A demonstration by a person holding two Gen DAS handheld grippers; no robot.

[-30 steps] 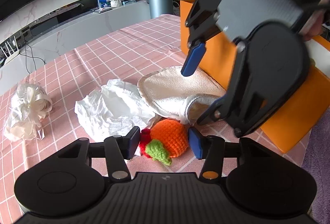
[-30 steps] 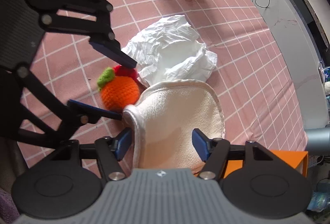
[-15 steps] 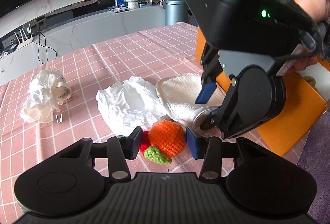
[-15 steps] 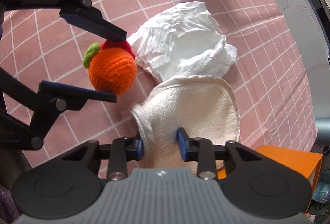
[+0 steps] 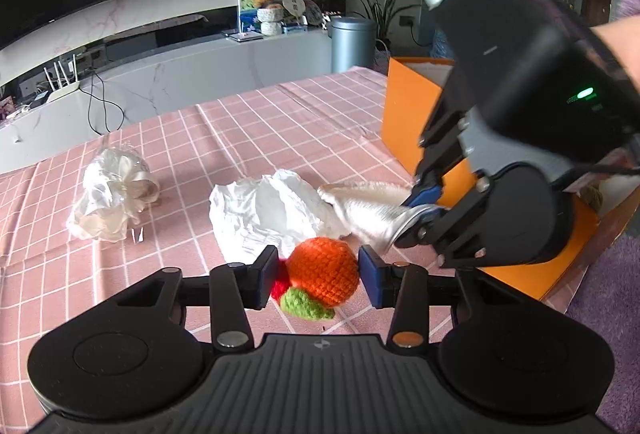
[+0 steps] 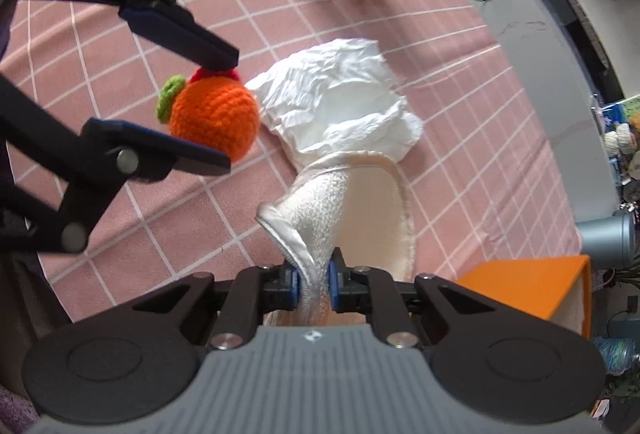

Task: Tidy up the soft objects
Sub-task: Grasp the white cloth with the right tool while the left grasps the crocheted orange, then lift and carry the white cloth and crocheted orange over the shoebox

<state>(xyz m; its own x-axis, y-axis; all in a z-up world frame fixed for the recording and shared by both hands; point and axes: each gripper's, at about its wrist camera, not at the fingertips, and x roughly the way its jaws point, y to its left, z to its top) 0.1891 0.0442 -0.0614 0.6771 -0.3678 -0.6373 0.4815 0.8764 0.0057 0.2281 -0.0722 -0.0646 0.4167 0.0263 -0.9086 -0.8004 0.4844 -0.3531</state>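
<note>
My left gripper (image 5: 318,276) is shut on an orange crocheted fruit (image 5: 323,276) with a green leaf and holds it just above the pink checked tablecloth; it also shows in the right wrist view (image 6: 214,118). My right gripper (image 6: 313,284) is shut on the edge of a cream towel cloth (image 6: 332,194) and lifts that edge off the table. In the left wrist view the cloth (image 5: 368,208) hangs from the right gripper (image 5: 420,204). A crumpled white cloth (image 5: 268,210) lies just behind both.
An orange box (image 5: 416,114) stands open at the right, also in the right wrist view (image 6: 528,284). A white ribbon bundle in clear wrap (image 5: 110,204) lies at the left. A grey bin (image 5: 352,42) stands past the table's far edge.
My right gripper has shut on the cream cloth's edge and raised it. My left gripper has closed on the orange fruit and lifted it slightly.
</note>
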